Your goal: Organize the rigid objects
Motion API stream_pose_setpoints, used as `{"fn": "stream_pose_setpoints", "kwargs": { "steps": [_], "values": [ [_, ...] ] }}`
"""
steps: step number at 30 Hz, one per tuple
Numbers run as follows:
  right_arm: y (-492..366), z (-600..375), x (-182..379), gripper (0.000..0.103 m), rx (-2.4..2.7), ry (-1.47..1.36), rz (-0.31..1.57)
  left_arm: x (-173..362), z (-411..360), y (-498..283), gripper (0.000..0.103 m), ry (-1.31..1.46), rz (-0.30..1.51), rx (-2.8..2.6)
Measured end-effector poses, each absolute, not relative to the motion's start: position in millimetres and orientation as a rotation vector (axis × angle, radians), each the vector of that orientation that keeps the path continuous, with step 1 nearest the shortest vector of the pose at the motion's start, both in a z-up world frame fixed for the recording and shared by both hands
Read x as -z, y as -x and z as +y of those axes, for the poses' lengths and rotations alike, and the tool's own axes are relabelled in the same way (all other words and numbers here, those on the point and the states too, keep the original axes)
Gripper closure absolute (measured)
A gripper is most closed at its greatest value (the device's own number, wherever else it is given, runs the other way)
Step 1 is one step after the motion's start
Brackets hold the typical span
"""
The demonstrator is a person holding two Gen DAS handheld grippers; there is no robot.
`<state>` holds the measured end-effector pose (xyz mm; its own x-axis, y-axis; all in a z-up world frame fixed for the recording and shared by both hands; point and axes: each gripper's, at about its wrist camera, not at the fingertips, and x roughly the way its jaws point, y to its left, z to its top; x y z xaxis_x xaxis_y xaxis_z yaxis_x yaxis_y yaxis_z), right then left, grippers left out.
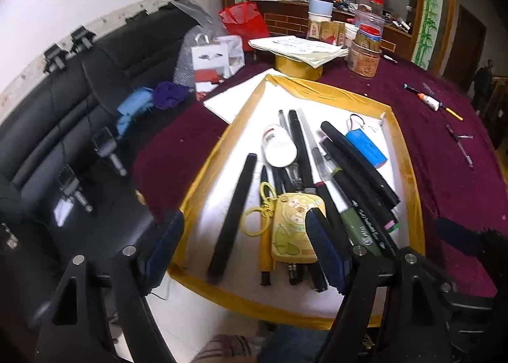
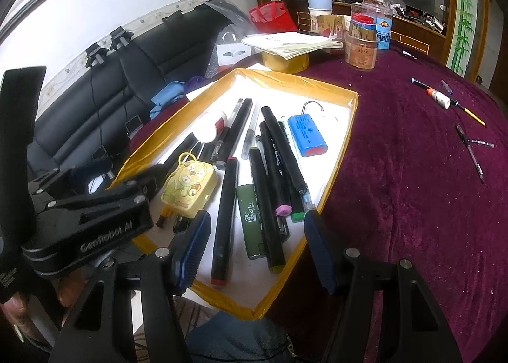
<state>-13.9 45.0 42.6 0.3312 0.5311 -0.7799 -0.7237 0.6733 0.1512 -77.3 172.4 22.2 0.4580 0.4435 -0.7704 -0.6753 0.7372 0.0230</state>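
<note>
Tray: a shallow white tray edged in yellow tape is set on the bench, which is covered in a purple cloth.
Contents: black markers are laid roughly lengthwise in the tray, some overlapping; a green-bodied pen is seen among them, and a pink-capped marker lies across others.
Yellow case: a small yellow cartoon-printed case with a ring loop is rested on top of several pens, at the tray's left side in the right wrist view.
Blue battery pack: placed at the tray's far right part, just beside the markers — a wire loop is seen at its far end.
White bottle: laid among the pens towards the far end.
Loose pens: scattered on the cloth, well apart from the tray (to its right).
Left hand-held gripper: held wide open above the near end of the tray, nothing gripped.
Right hand-held gripper: likewise spread wide — empty, over the tray's near edge.
</note>
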Motion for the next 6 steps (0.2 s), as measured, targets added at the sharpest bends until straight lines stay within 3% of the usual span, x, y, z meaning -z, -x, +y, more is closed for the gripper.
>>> {"fn": "stream_pose_setpoints", "kwargs": {
  "steps": [6],
  "values": [
    [10.8, 46.0, -40.8, 0.047, -0.834, 0.241, 0.921, -25.5, 172.9, 79.0, 0.024, 0.294, 0.802, -0.701]
  ]
}}
